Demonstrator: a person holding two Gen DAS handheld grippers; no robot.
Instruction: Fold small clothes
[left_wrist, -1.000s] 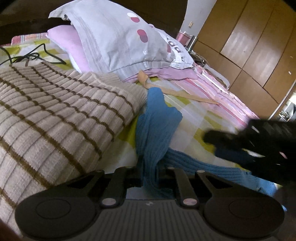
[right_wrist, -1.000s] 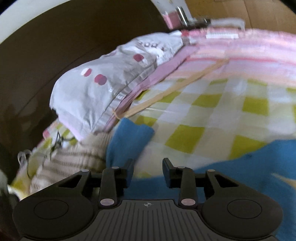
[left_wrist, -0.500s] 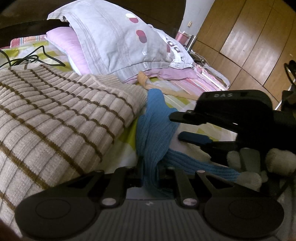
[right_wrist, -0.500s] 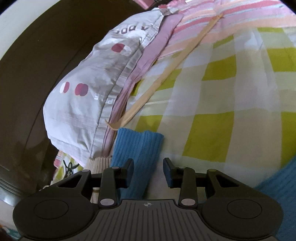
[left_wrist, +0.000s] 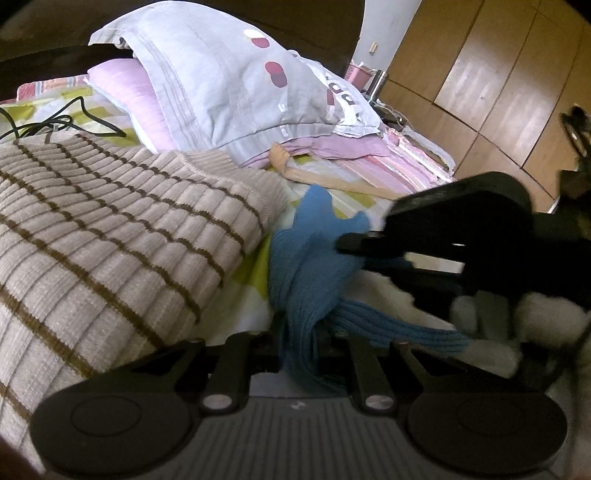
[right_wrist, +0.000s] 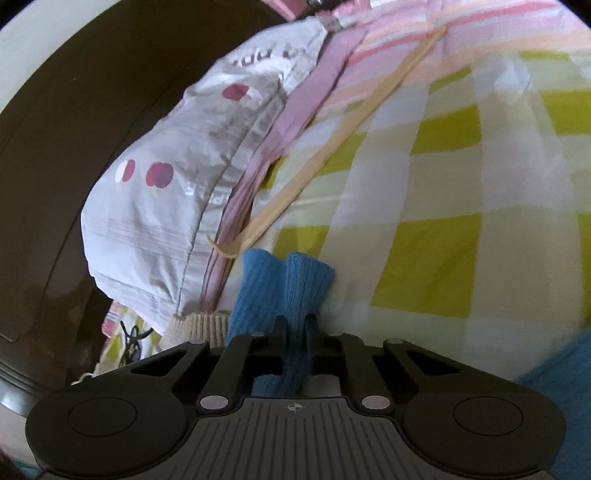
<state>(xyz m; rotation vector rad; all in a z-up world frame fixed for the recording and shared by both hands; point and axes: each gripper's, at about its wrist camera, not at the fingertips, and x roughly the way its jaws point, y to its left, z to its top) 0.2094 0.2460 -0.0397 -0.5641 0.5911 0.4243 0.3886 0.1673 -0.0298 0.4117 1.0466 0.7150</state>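
Both tools are clamped on the same blue knit garment, which lies bunched on the checked bedsheet toward the head end of the bed, just below the pillows.

Left tool: jaws closed on a gathered section of the blue knit, cloth running up out of the grip.
Right tool: jaws pinched tight on the ribbed cuff end of the garment, two cuff lobes standing up beyond the fingertips. In the left wrist view the right tool's black body sits over the knit, near the left tool.

Progress, judged: early. The garment is twisted and rope-like, not spread flat; no clean fold shows. Remaining: stretch it out between the two grips, lay it flat, fold it, set it aside. The beige striped sweater, beside the blue piece toward the bed's left side, looks unfolded too.

Writing: the grey spotted pillowcase carries white printed letters, partly visible and upside down; not readable with confidence. No brand legible on either tool. A tan strap-like strip lies across the sheet by the pillows.
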